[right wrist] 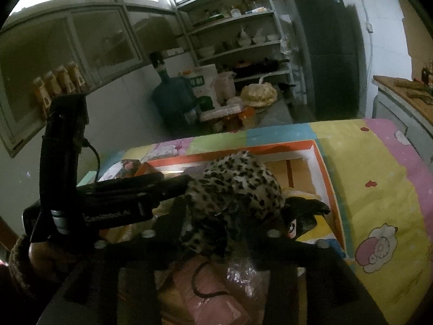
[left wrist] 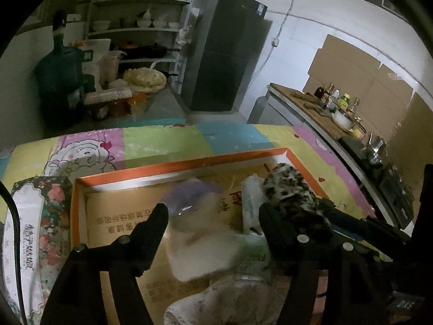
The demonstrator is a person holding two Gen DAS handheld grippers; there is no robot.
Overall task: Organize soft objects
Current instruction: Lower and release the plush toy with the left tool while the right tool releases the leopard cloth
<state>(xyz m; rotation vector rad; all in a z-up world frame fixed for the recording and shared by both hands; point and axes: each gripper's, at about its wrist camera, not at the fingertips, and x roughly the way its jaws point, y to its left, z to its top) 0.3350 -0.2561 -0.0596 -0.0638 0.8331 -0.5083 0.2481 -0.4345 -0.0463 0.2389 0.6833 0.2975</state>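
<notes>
Orange-rimmed box (left wrist: 81, 216) sits on the quilt (right wrist: 379, 184). Right gripper (right wrist: 227, 227) clamps the leopard-print cloth (right wrist: 238, 187) above the box; loose folds may snag. Left gripper (left wrist: 213, 224) stands open, empty, above the bagged items (left wrist: 194, 233).

Bunched leopard-print cloth (right wrist: 238, 187) above orange-rimmed box (right wrist: 328, 178).

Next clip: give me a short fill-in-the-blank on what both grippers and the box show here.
The right gripper is shut on a ___-print cloth.
The left gripper hangs ___, holding nothing.
The box has an ___ rim.
The box rests on a patchwork ___ with cartoon sheep.

Missing: leopard; open; orange; blanket
</notes>
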